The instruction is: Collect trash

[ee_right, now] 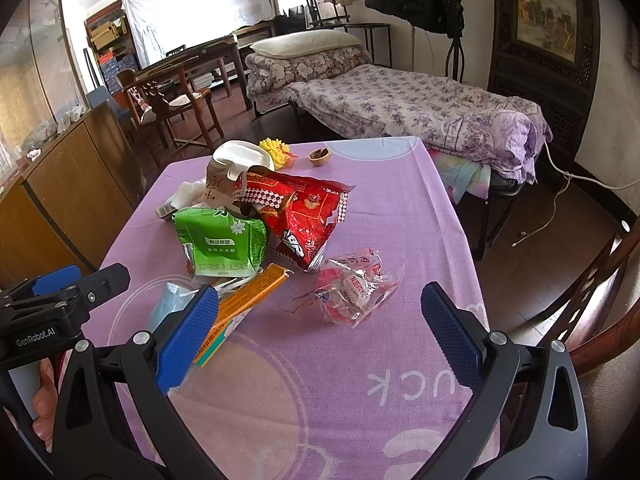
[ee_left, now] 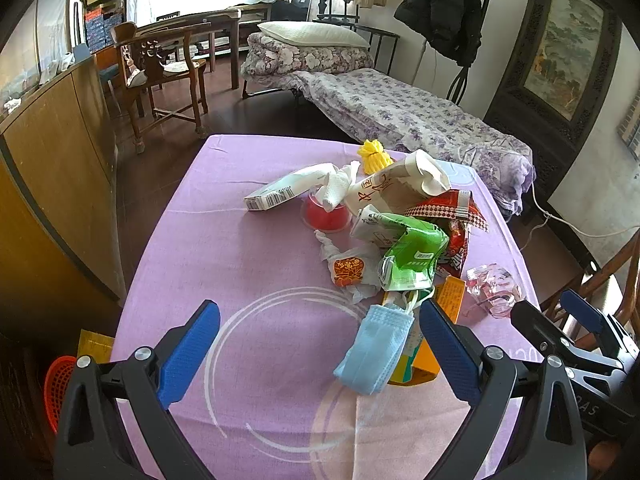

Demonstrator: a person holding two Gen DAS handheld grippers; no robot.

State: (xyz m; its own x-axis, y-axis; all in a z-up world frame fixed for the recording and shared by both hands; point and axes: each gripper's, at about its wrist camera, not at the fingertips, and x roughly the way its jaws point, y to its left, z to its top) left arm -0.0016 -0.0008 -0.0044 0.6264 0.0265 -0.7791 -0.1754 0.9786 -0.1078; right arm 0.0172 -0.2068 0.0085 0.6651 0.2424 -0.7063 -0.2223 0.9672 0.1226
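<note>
Lying lengthwise toward the left claw, the face mask rests untouched.

A lilac tablecloth (white rings printed on it) carries a green pouch, red checkered bag and pale-blue mask.

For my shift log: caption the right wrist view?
Open right gripper hovering before a clear wrapper on the purple tablecloth.
</note>
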